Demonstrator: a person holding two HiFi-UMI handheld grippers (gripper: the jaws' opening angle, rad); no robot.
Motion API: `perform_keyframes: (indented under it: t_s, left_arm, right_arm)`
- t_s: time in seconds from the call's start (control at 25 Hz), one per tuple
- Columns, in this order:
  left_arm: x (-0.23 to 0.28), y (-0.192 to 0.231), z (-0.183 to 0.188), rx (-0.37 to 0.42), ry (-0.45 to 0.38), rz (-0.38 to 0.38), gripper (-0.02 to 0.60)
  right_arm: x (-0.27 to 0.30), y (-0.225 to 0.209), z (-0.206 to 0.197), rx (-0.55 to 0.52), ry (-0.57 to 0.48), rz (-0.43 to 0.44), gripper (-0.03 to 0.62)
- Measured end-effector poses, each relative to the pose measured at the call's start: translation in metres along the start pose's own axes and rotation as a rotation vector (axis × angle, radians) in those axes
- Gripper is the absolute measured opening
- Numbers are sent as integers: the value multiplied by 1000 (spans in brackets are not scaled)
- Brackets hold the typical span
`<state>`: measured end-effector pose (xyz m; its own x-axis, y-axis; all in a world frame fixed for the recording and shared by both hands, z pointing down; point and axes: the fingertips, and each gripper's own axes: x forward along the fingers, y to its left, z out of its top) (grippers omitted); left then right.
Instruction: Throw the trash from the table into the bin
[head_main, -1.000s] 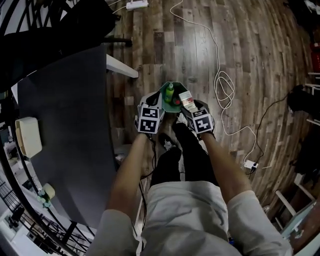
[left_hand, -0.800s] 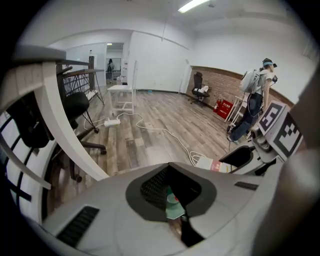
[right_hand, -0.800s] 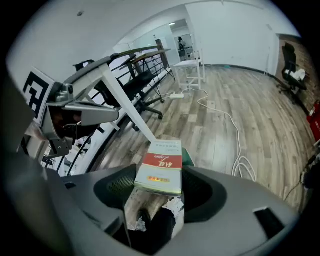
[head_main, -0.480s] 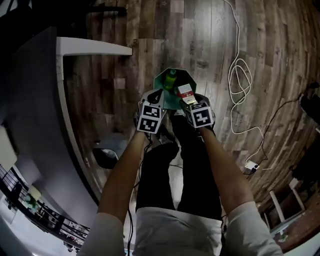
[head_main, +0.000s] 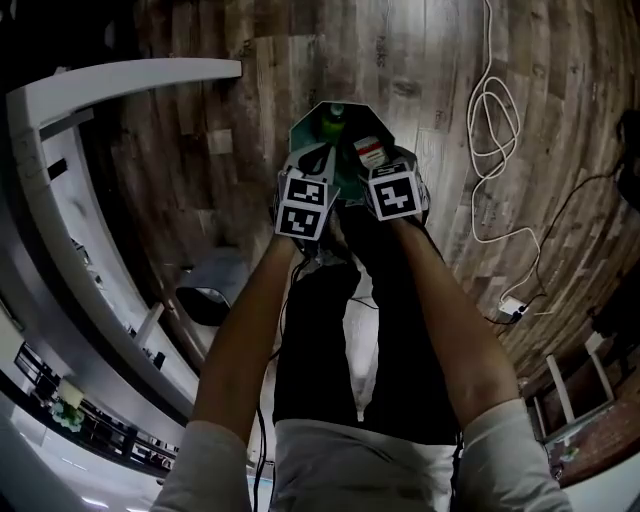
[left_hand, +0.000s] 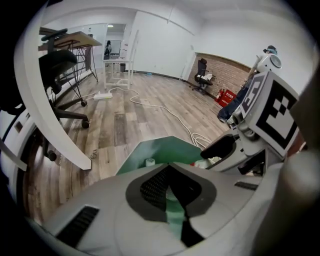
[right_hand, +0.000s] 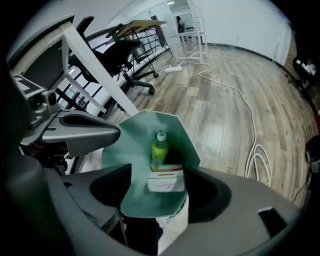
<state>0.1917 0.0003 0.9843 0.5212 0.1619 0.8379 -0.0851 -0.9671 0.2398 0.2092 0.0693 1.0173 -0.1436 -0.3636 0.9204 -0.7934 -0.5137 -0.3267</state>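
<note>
A green bin (head_main: 347, 178) stands on the wooden floor in front of the person's legs. Inside it are a green bottle (head_main: 332, 125) and a white carton with a red stripe (head_main: 368, 151). My left gripper (head_main: 318, 166) is at the bin's left rim. In the left gripper view its jaws (left_hand: 175, 200) are nearly together, with a strip of the green bin (left_hand: 160, 147) pinched in the slit. My right gripper (head_main: 374, 163) points down into the bin and its jaws are opening. The carton (right_hand: 166, 182) lies loose between the right gripper's (right_hand: 160, 195) jaws, with the bottle (right_hand: 159, 152) beyond against the bin (right_hand: 142, 132) wall.
A white table edge (head_main: 100, 85) curves along the left. A white cable (head_main: 495, 110) loops over the floor at the right and runs to a plug block (head_main: 512, 310). An office chair (right_hand: 125, 55) stands under the table.
Both grippers have sunk toward the bin, and the head view has dropped closer to the floor. The table has slid off to the left. The carton stays at the right gripper's tips.
</note>
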Motion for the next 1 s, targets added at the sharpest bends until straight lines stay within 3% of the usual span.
perform_keyframes:
  t_s: [0.04,0.36,0.68,1.0]
  left_arm:
    - [-1,-3,-1,3,2,-5,29]
    - [-30,-20,6,26,-12,-14,29]
    - [-102,-45,26,21,-63,2,29]
    - [-192,-70,54,4,-131,21,29]
  right_arm:
    - [-2,1,1,-7,-9,-3,373]
    - [-45,-1,2,-20,-73,-51,360]
    - [-126,20,-3,0,-189,-87,287]
    - [-217,68,15,24,-306,-90,227]
